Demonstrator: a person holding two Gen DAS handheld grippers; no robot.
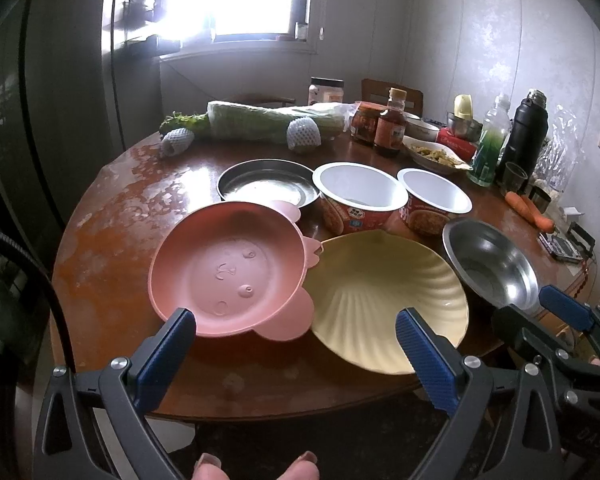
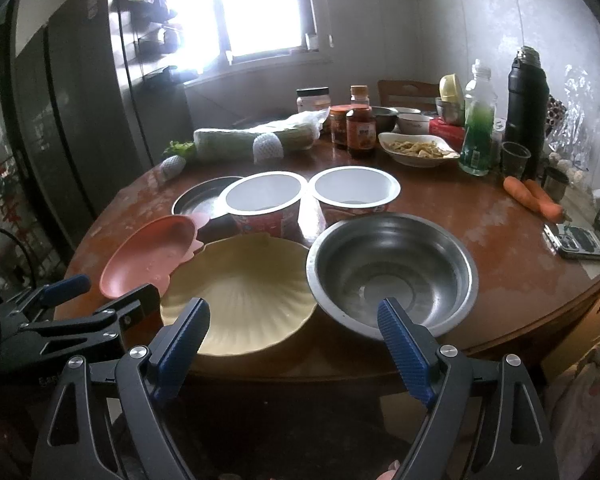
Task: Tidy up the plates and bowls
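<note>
A pink animal-shaped plate (image 1: 228,276) lies near the front of the round table (image 1: 112,216), overlapping a yellow shell-shaped plate (image 1: 380,296). To the right sits a steel bowl (image 2: 392,268). Behind them are a shallow steel plate (image 1: 266,184) and two white-lined paper noodle bowls (image 1: 360,192) (image 1: 434,196). My left gripper (image 1: 296,320) hovers open just before the pink and yellow plates, holding nothing. My right gripper (image 2: 294,312) is open too, between the yellow plate (image 2: 240,292) and the steel bowl, touching neither.
At the back lie a wrapped cabbage (image 1: 268,120), sauce jars and bottles (image 1: 390,124), a dish of food (image 2: 416,150), a green bottle (image 2: 476,136) and a black flask (image 2: 526,108). Carrots (image 2: 534,196) and a small device (image 2: 580,242) lie at the right edge.
</note>
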